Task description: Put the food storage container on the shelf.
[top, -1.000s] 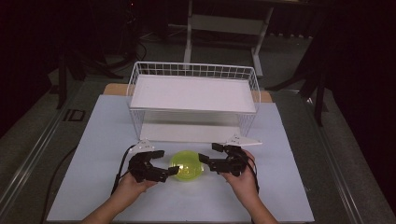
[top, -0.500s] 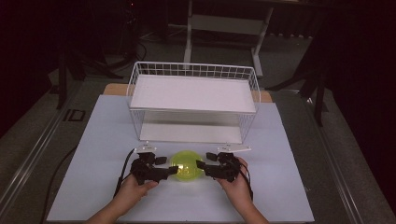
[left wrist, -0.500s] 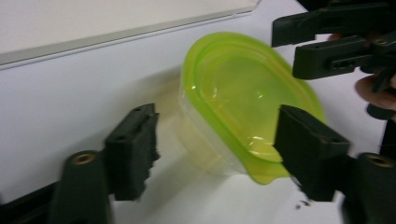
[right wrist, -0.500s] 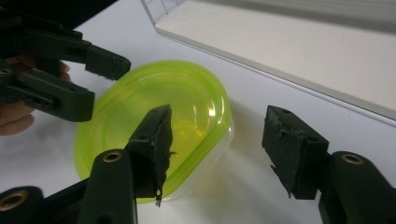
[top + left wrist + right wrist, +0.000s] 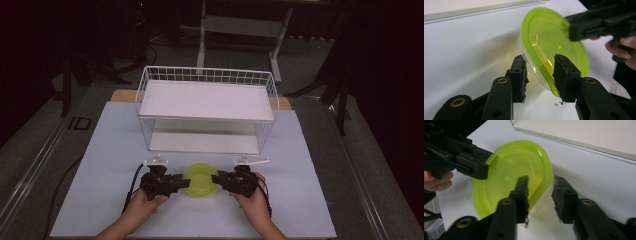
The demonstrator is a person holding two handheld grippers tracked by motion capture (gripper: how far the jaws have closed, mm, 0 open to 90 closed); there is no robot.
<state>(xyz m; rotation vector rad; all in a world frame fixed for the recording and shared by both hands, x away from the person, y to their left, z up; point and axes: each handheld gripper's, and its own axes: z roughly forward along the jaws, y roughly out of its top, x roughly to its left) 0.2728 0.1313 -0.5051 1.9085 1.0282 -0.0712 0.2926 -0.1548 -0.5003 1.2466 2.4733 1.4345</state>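
I have the green bowl (image 5: pixel 200 180) between my left gripper (image 5: pixel 184 182) and right gripper (image 5: pixel 218 178); both jaws straddle opposite rims, not yet clenched.

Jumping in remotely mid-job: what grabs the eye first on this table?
The bright green lidded container at the table's near edge stands out, flanked by the left gripper and right gripper, each with open jaws straddling its rim. Behind it stands a white wire basket shelf on the pale table.

A white-topped table (image 5: pixel 300 150) stands on a dim grey floor (image 5: pixel 30 145), a pale metal stand (image 5: pixel 240 25) behind in darkness.
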